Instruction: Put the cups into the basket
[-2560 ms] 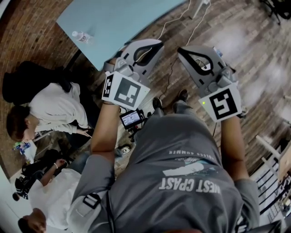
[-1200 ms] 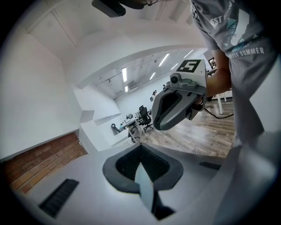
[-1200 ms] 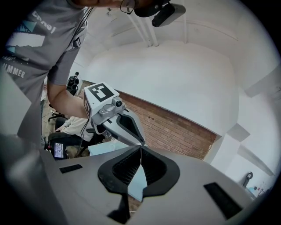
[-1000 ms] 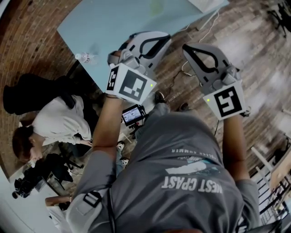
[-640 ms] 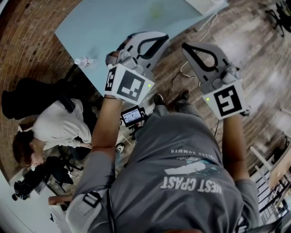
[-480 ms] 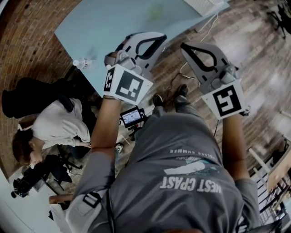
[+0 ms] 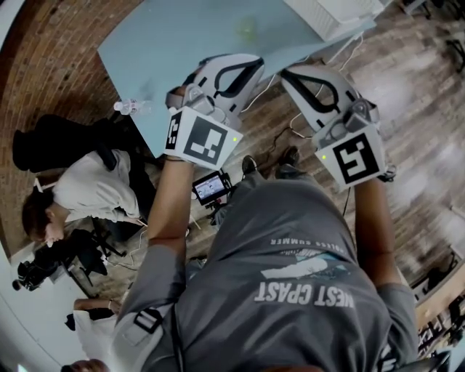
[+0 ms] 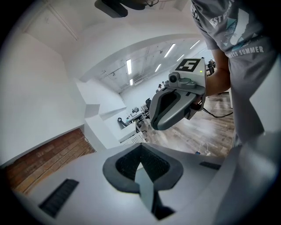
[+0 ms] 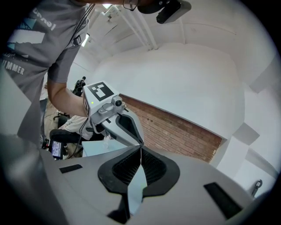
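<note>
Person in a grey T-shirt [image 7: 290,247] holds the left grey two-jaw gripper [image 7: 257,64] and the right grey two-jaw gripper [image 7: 286,73] side by side, each with its jaws pressed together on nothing. No cup shows plainly: a small greenish blur [image 7: 247,29], possibly one, sits on the pale blue table [image 7: 182,43] at top centre, ahead of both tips and slightly nearer the left. A white object [image 7: 338,11], perhaps the basket, lies toward the upper right.

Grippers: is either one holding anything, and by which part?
Nothing is held: the left gripper and the right gripper both have jaws shut together, empty.
</note>
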A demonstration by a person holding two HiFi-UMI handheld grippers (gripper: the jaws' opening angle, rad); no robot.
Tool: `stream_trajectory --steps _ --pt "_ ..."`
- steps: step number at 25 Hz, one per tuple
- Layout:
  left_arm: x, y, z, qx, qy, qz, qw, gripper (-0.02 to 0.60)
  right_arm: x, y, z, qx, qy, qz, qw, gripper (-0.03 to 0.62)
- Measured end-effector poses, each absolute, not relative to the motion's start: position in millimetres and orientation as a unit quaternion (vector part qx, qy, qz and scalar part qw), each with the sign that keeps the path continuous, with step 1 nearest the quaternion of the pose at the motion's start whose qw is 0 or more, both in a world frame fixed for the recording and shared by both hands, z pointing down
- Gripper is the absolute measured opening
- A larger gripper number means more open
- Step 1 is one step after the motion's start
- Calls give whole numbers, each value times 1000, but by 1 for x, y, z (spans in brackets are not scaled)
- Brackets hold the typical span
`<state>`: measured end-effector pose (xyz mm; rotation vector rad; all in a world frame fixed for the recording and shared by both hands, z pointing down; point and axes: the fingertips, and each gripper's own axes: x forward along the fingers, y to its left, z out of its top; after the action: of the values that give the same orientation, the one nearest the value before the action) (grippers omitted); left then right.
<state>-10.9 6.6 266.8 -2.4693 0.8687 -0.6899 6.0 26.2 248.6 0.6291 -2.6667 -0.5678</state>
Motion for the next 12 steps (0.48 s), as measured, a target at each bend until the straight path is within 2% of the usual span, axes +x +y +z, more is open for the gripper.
stream_trajectory --steps 12 --pt "14 -22 282 -870 324 -299 220 0 30 -6 262 199 -944 -208 164 14"
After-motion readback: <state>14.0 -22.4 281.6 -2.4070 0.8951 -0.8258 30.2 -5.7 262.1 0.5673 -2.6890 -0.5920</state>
